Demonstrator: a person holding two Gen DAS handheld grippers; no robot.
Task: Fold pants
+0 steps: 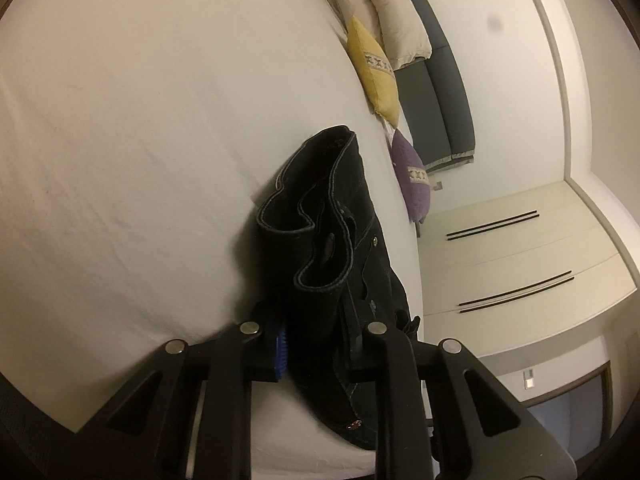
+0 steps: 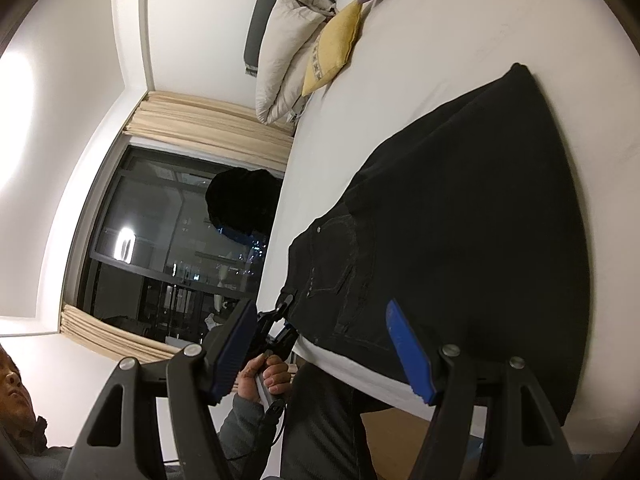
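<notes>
Black pants [image 2: 460, 220] lie spread on the white bed [image 2: 440, 32], with the waistband toward the near edge. My left gripper [image 1: 316, 352] is shut on a bunched part of the pants [image 1: 328, 216] at the waist, dark cloth filling the gap beside its blue pad [image 1: 282, 350]. The right wrist view shows that same left gripper [image 2: 282, 320] at the waistband corner, held by a hand [image 2: 264, 376]. My right gripper [image 2: 320, 352] is open over the bed's near edge; its blue fingers [image 2: 408, 356] straddle the pants' edge without pressing on it.
Yellow pillow [image 1: 374, 68], purple pillow [image 1: 412, 176] and pale pillows [image 2: 284, 52] lie at the head of the bed. A white wardrobe [image 1: 500, 260] stands beyond the bed. A dark window [image 2: 160, 240] with beige curtains is on the other side. The person stands at the bed's edge.
</notes>
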